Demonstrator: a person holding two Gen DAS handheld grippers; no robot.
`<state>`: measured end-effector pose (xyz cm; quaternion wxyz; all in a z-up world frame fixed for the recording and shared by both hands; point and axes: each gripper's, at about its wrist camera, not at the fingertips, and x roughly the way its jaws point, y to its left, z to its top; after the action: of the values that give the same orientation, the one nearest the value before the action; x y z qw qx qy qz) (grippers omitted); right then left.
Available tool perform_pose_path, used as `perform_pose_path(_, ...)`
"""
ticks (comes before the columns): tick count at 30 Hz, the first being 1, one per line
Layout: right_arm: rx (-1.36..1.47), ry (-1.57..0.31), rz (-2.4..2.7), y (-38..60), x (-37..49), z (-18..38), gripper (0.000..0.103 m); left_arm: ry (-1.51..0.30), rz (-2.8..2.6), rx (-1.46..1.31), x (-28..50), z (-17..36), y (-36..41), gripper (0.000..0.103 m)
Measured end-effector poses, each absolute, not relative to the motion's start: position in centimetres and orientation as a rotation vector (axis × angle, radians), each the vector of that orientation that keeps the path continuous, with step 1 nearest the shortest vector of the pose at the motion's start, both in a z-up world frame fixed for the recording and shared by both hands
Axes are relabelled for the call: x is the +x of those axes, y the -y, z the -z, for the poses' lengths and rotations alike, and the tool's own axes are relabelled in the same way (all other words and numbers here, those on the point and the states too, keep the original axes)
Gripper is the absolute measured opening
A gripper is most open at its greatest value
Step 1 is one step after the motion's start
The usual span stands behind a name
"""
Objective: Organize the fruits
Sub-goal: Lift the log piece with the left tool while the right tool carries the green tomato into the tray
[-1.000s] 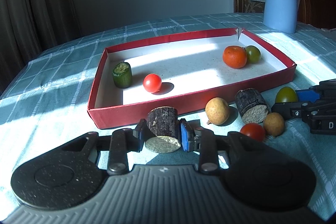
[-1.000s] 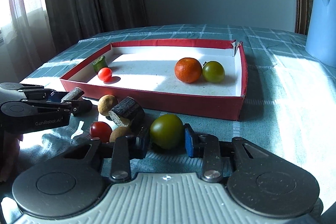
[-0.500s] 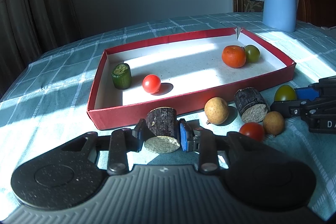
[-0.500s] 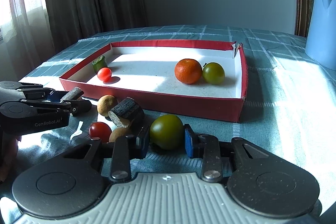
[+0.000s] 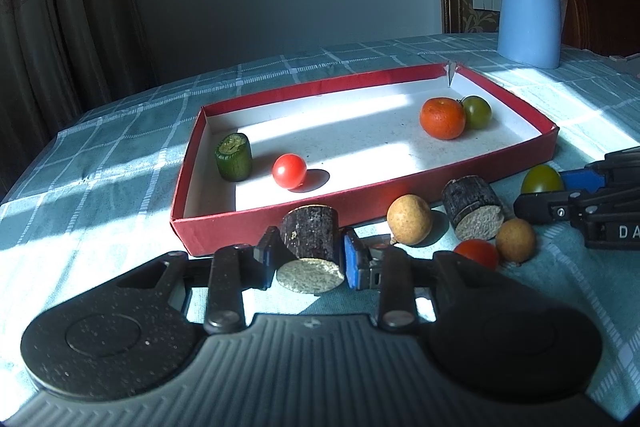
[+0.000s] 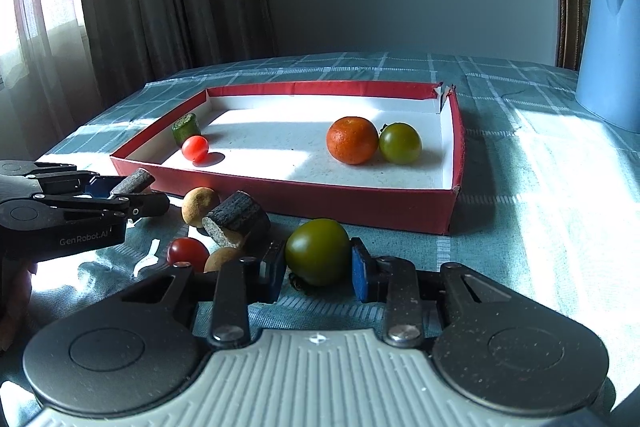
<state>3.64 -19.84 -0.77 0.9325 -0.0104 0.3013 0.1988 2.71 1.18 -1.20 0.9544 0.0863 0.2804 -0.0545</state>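
Dark cut cylinder piece, pale cut face toward the camera, sits squarely between the jaws of the left gripper; both pads press its sides, so jaws closed on it. It rests low at the desk surface, just in front of the red tray's near wall, toward that wall's left end.

Large green tomato sits between the jaws of the right gripper; pads touch both flanks, jaws gripping it. It is on the desk just outside the tray's near wall, toward its right end.

Loose items on the desk between the two grippers, along the tray's near wall: tan round fruit, second dark cut cylinder lying tilted with cut face forward, smaller tan fruit touching or just beside that cylinder, red cherry tomato partly hidden behind the left gripper body.

Inside the tray: green cucumber chunk upright near the left wall, red tomato just beside it, apart. Near the far right corner an orange mandarin and small green tomato touching each other.

Blue kettle stands at the desk's far right edge, well apart from the tray. Checked teal cloth covers the desk. Part of a hand shows at the left edge of the right wrist view, behind the left gripper.
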Motion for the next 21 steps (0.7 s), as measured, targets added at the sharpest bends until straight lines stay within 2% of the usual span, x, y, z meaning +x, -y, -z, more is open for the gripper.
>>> perform_pose_path(21, -0.013, -0.588, -0.389, 20.09, 3.23, 0.52, 0.032, -0.575, 0.096, 0.167, 2.8, 1.3, -1.31, 0.03)
